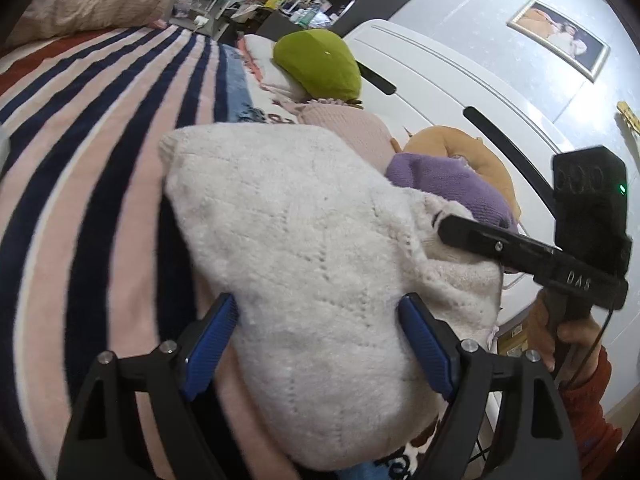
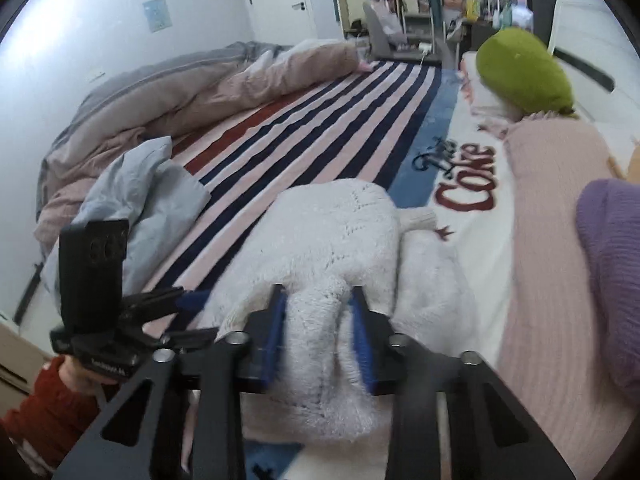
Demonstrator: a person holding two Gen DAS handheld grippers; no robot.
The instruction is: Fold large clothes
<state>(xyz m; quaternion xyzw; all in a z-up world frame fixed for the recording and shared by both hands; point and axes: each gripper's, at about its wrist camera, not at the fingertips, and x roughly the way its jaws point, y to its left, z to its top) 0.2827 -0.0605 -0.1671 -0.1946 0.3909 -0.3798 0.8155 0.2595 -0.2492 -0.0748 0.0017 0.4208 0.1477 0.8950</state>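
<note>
A fluffy white knitted sweater (image 1: 304,248) lies bunched on the striped bed cover (image 1: 100,140). It also shows in the right wrist view (image 2: 340,240). My left gripper (image 1: 320,340) is open, its blue pads (image 1: 212,344) standing wide on either side of the sweater. My right gripper (image 2: 320,332) is shut on a fold of the sweater, blue pads (image 2: 274,336) pressing the fabric. The right gripper also shows from the side in the left wrist view (image 1: 444,226), at the sweater's right edge. The left gripper shows at the left of the right wrist view (image 2: 188,300).
A purple knit (image 1: 452,184), a pink knit (image 2: 560,240), a green cushion (image 1: 320,64) and an orange cushion (image 1: 460,148) lie along the white headboard (image 1: 440,76). A light blue garment (image 2: 148,200) and a rumpled duvet (image 2: 160,92) lie on the bed's far side.
</note>
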